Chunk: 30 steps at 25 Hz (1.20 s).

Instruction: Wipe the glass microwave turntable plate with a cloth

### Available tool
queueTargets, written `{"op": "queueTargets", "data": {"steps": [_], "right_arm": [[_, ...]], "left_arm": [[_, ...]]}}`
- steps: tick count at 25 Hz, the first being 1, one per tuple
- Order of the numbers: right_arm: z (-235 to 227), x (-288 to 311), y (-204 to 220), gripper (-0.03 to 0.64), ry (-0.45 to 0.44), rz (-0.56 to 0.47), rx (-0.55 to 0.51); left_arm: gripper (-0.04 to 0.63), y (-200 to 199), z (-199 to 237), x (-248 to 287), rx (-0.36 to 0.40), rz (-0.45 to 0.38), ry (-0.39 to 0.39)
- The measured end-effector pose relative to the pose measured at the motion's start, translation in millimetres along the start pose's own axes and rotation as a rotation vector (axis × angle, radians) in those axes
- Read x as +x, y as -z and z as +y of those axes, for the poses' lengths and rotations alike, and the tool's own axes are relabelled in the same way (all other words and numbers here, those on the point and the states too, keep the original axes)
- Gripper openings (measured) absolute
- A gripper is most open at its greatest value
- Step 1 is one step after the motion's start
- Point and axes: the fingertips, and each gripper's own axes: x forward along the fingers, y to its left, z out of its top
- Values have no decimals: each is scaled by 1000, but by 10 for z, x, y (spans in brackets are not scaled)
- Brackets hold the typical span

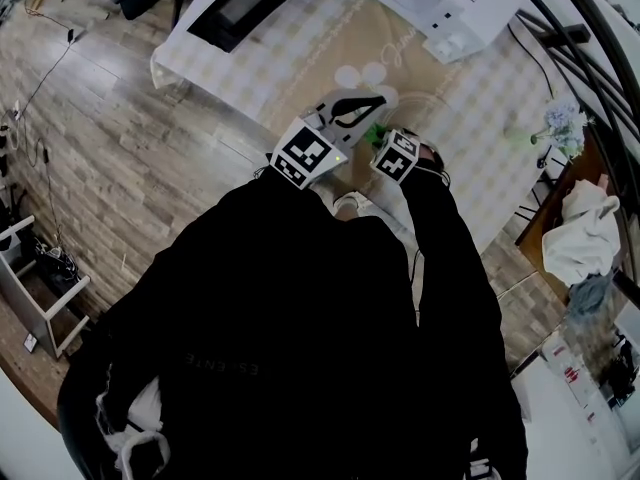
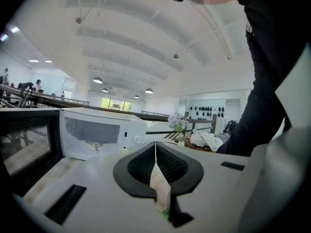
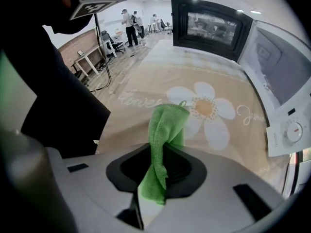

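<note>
Left gripper [image 2: 156, 154]: jaws pinched on plate [image 2: 159, 183], seen edge-on | Right gripper [image 3: 163, 152]: clamped on cloth [image 3: 167, 125], over table [image 3: 160, 76] near edge | Bare tabletop up to microwave [image 3: 284, 67], door open

The person wears a black long-sleeved top [image 1: 300, 348] with faint lettering across it. The left gripper [image 2: 156, 165] and right gripper [image 3: 156, 165] have pale grey-white shells and black ribbed jaw linings. Each carries a cube of black-and-white square markers.
</note>
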Motion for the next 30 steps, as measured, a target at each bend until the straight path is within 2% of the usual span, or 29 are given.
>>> {"op": "queueTargets", "data": {"steps": [4, 16, 22, 30], "right_arm": [[201, 11, -29, 89, -30, -23, -13], [537, -46, -47, 89, -138, -54, 46], [223, -295, 47, 91, -88, -105, 114], [-662, -718, 438, 92, 69, -103, 179]], "left_arm": [[23, -11, -6, 32, 6, 3, 12], [23, -41, -63, 195, 18, 10, 54], [23, -111, -91, 345, 25, 2, 75], [23, -96, -56, 554, 22, 10, 85]]}}
